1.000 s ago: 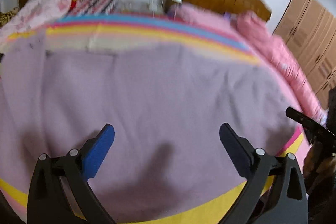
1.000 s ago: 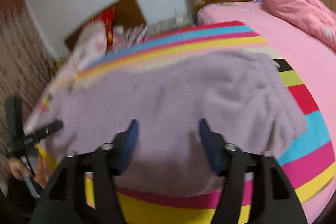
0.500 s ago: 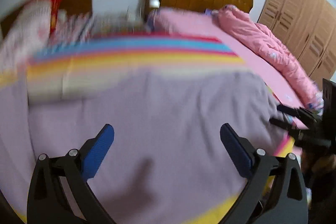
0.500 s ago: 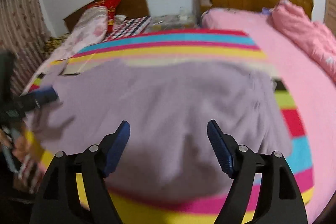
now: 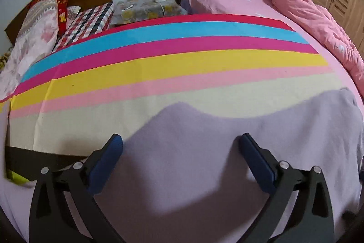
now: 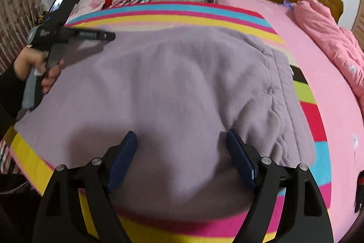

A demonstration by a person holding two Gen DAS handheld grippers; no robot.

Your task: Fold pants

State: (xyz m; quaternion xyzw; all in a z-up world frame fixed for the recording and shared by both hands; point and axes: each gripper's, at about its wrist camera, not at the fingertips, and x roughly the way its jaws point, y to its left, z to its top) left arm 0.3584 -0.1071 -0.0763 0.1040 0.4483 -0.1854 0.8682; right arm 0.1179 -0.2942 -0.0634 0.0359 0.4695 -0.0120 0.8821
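Lavender fleece pants [image 6: 173, 88] spread across lower centre, over striped bedcover [image 6: 182, 13]. Soft, thick, limp, light by the look; likely to sag and bunch, unlikely to slip. Best pinched at gathered waistband, right of frame. Right gripper [image 6: 182, 152] empty, jaws opening. Left gripper [image 5: 180, 155] wide apart, holding nothing.

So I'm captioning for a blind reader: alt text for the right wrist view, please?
Lilac pants lie spread on a rainbow-striped sheet, with the right gripper over their near edge, its jaws opening on nothing. At far left, a hand holds the left gripper above the fabric.
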